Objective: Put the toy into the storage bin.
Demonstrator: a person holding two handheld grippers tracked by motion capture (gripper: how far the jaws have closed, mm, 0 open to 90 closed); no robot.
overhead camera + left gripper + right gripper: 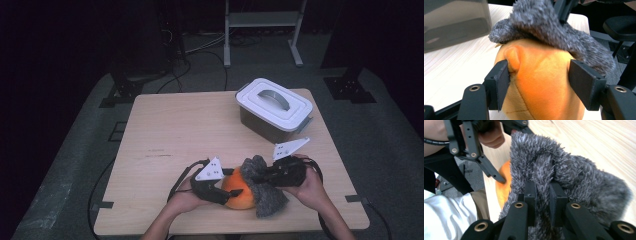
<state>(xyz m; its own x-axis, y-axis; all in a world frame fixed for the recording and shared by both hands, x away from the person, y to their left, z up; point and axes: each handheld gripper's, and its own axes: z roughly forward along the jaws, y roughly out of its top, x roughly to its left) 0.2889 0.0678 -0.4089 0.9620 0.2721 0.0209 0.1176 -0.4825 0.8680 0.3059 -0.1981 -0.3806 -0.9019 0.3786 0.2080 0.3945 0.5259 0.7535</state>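
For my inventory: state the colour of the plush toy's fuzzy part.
Mottled grey; the fuzzy part shows best in the right gripper view.

A plush toy [237, 192] lies at the desk's [170, 140] near edge, a furry cloth [262, 185] draped over its right side; a lidded box [274, 107] stands behind, far right.

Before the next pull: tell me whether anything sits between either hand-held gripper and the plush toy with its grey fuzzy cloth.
Nothing visible does. The left hand-held gripper already clasps the orange plush toy, and the right hand-held gripper pinches the grey fuzzy cloth draped over it.
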